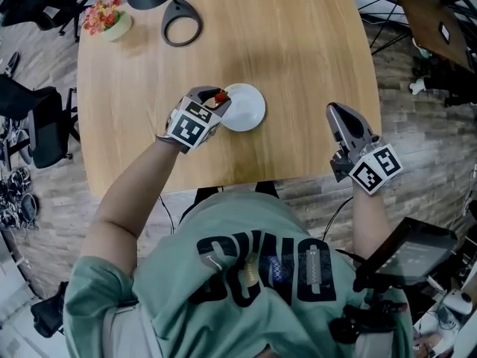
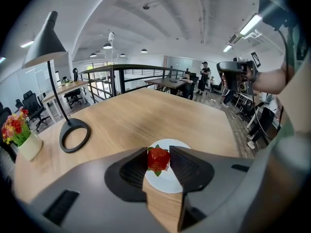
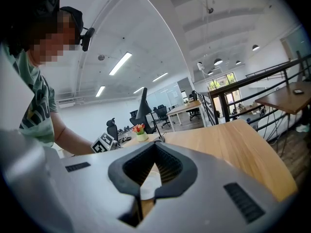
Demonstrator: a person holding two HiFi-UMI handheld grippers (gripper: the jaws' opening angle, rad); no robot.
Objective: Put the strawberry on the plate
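Note:
A red strawberry (image 1: 220, 97) with green leaves is clamped between the pads of my left gripper (image 1: 218, 99), which is shut on it. It hangs just above the left rim of the white plate (image 1: 246, 109) in the middle of the wooden table. In the left gripper view the strawberry (image 2: 158, 159) sits between the dark pads of the left gripper (image 2: 159, 154), with the plate (image 2: 170, 181) right beneath. My right gripper (image 1: 333, 109) hovers to the right of the plate, jaws together and empty. In the right gripper view its tips (image 3: 155, 147) meet, and the plate (image 3: 148, 184) shows below them.
A black lamp with a ring base (image 1: 182, 28) stands at the table's far side, and a pot of flowers (image 1: 108, 19) sits at the far left corner. Office chairs (image 1: 33, 125) stand left of the table. Another person (image 2: 204, 76) stands far off.

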